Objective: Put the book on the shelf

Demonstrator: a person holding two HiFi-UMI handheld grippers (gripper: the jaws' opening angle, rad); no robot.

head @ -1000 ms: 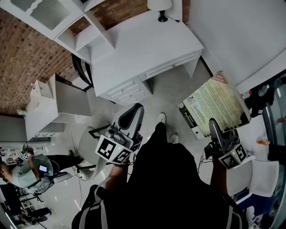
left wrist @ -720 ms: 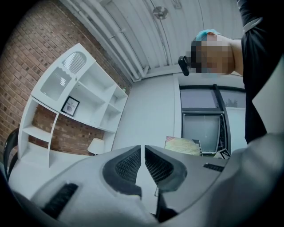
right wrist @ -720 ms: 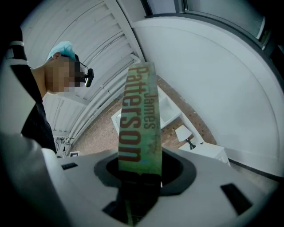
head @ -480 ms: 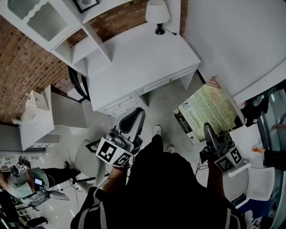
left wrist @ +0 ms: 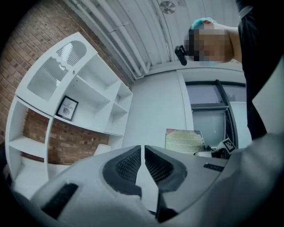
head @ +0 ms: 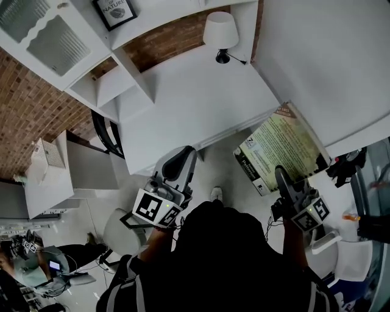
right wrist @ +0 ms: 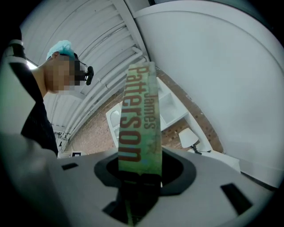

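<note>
My right gripper [head: 281, 178] is shut on a large book [head: 285, 145] with a yellow-green cover, which I hold in the air to the right of the white desk [head: 189, 100]. In the right gripper view its green spine [right wrist: 138, 126] rises upright between the jaws [right wrist: 140, 177]. My left gripper [head: 183, 157] is shut with nothing in it, pointing at the desk's front edge. The white shelf unit [head: 91, 58] stands at the desk's left end. From the left gripper [left wrist: 143, 156] view, the shelves [left wrist: 84, 95] are at the left and the book [left wrist: 184, 141] is at the right.
A white lamp [head: 220, 30] stands at the desk's far corner, and a framed picture [head: 114, 11] sits on an upper shelf. A low white cabinet [head: 58, 167] and a dark chair back [head: 105, 131] are left of the desk. A white wall [head: 323, 55] lies to the right.
The desk and shelf unit have slid down and closer in the head view. The book stays in the right gripper, carried slightly left, and the left gripper stays shut.
</note>
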